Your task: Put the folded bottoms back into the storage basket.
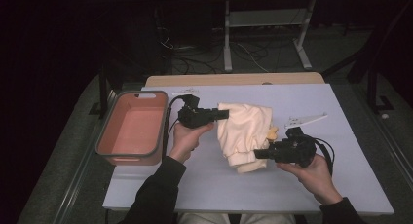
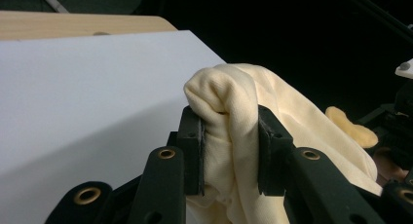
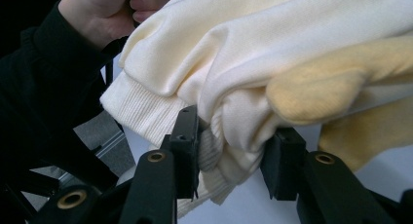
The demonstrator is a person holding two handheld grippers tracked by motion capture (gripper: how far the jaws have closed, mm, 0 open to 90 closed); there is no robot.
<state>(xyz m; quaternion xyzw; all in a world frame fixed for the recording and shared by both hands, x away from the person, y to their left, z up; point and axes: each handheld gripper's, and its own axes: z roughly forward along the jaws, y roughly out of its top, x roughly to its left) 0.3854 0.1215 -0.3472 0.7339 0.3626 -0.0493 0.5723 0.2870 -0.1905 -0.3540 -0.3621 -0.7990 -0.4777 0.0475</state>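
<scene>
Cream garment is pinched by both the left tool and right tool; bunched folds might slip free beside the pink bin.

One cream garment, bunched mid-tabletop, with yellow patches on it showing at 3 o'clock. Two tongs: the left tongs at 9 o'clock of the garment, the right tongs at 5 o'clock of it. Two hands, one on each. One pink bin at 9 o'clock on the tabletop. One white bracket at 3 o'clock. One small white item at 11 o'clock, too small to tell what it is
</scene>
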